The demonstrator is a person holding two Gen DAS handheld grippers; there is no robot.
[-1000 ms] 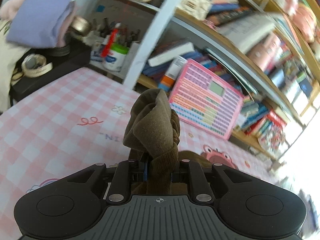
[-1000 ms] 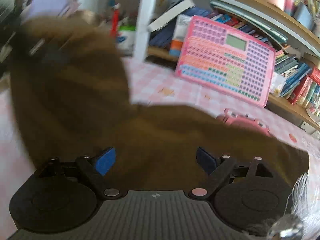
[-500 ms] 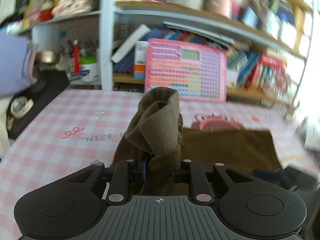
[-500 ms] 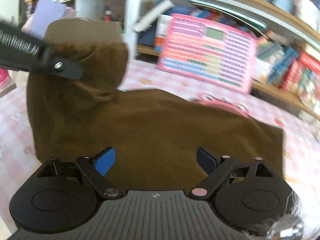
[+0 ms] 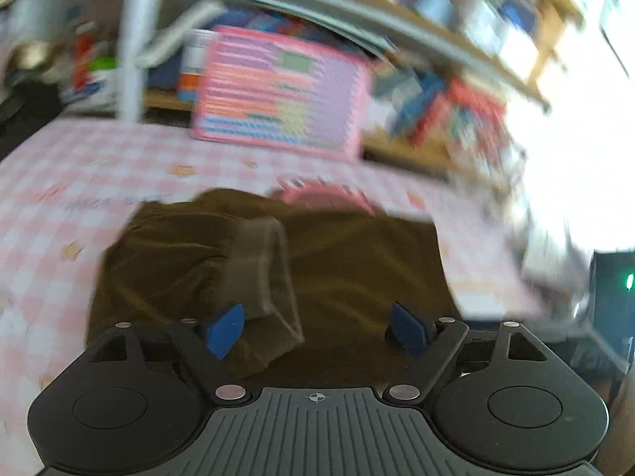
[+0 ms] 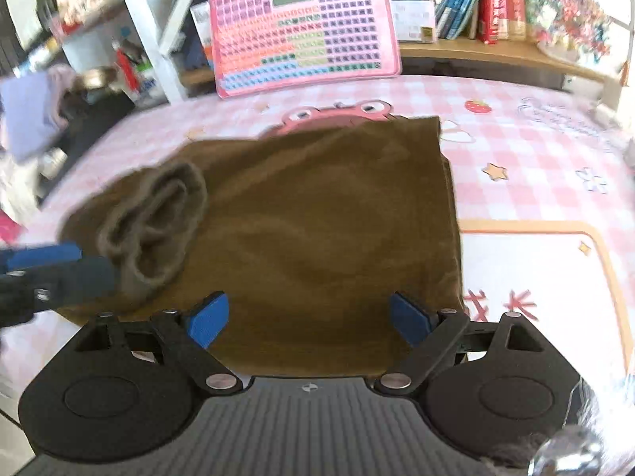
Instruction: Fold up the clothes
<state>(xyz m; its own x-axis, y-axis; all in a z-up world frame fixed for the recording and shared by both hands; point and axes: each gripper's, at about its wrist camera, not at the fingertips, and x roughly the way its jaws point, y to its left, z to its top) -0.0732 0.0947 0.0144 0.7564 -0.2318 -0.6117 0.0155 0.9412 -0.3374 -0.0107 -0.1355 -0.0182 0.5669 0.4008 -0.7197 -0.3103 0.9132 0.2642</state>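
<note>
Sweater, olive-brown, lies flat on our pink checked tablecloth, one ribbed cuff flopped across its left part. Left gripper: jaws opening, cuff just beside the left blue pad, not pinched. Right gripper: jaws spread wide over the near hem, gripping nothing. Pink keyboard toy leans against the bookshelf behind.

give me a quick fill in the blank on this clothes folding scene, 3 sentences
1. The garment lying on the checked tablecloth is ____ in colour.
2. The ribbed cuff lies on the garment's ____ side in the right wrist view.
3. Propped against the shelf behind the table is a pink ____ with a small screen.

Missing words: brown; left; keyboard toy
</note>
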